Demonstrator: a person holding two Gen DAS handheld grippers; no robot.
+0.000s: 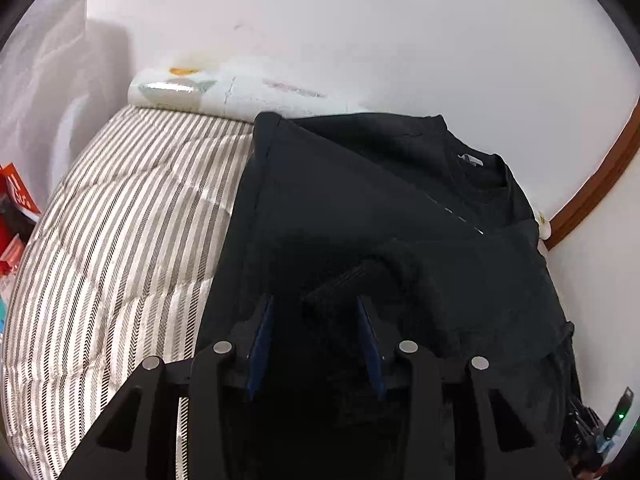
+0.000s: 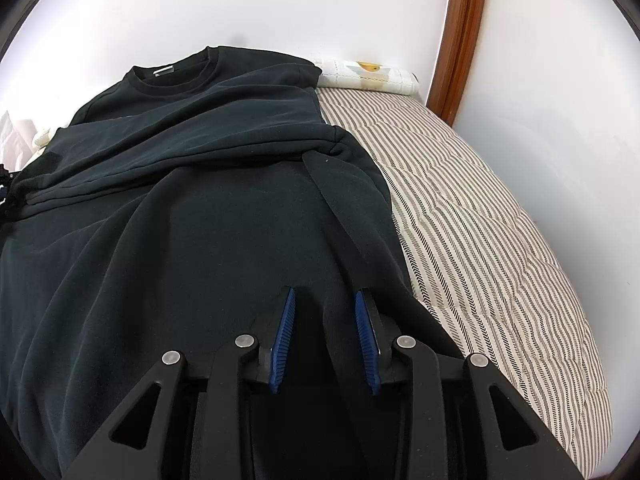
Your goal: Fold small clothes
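Bright, even light on overexposed white walls, strong fisheye bending at edges, black fabric detail perhaps lost.

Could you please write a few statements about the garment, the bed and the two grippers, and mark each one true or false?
1. The black sweatshirt lies on a striped bedcover. True.
2. The left gripper is shut on a sleeve cuff. False: its jaws stand apart, with the ribbed cuff just ahead of them.
3. The sweatshirt's neck label is visible inside the collar. True.
4. The right gripper hovers over bare bedcover. False: it is over the sweatshirt, jaws open.
5. A sleeve is folded across the chest. True.
6. The wall behind the bed is dark blue. False: it is white.
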